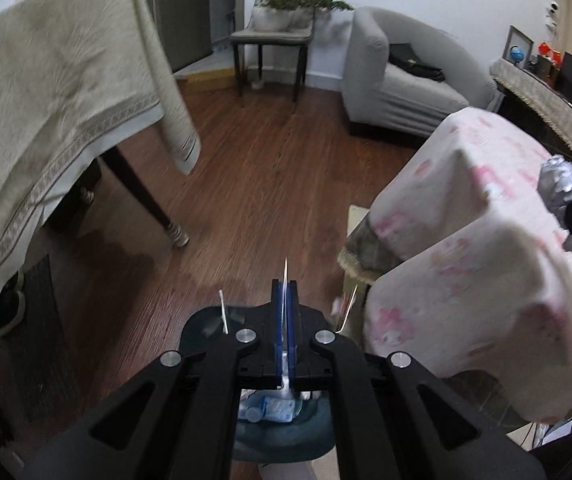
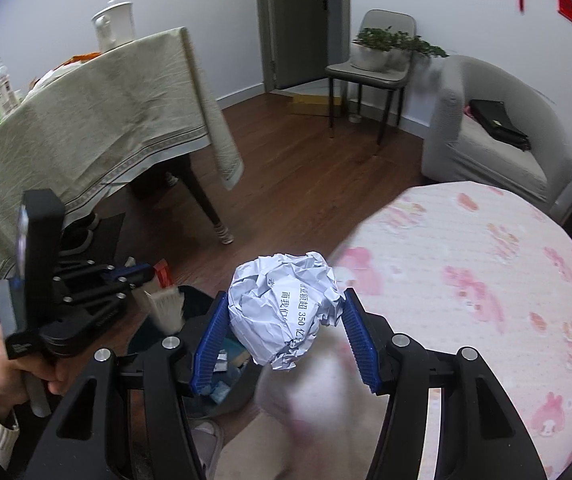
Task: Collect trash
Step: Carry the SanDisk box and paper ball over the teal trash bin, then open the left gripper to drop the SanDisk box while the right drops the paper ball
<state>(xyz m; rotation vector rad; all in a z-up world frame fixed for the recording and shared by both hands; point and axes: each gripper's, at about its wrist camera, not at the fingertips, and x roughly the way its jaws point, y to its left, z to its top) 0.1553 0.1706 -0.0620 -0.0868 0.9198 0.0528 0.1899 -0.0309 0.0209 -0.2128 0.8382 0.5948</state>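
My left gripper [image 1: 284, 320] is shut on a thin flat piece of trash [image 1: 285, 280] held edge-on, over a dark trash bin [image 1: 286, 436] that holds wrappers. In the right wrist view the same gripper [image 2: 141, 276] holds a flat red and white packet [image 2: 161, 280] above the bin [image 2: 193, 300]. My right gripper [image 2: 286, 324] is shut on a crumpled ball of printed white paper [image 2: 286, 308], beside the bin's right edge. That paper ball also shows at the right edge of the left wrist view [image 1: 566, 192].
A pink-patterned covered table [image 2: 486, 280] is on the right. A dining table with a beige cloth [image 2: 85, 128] stands on the left, shoes [image 2: 77, 232] under it. A chair with a plant [image 2: 374, 60] and a grey armchair [image 2: 486, 128] are at the back.
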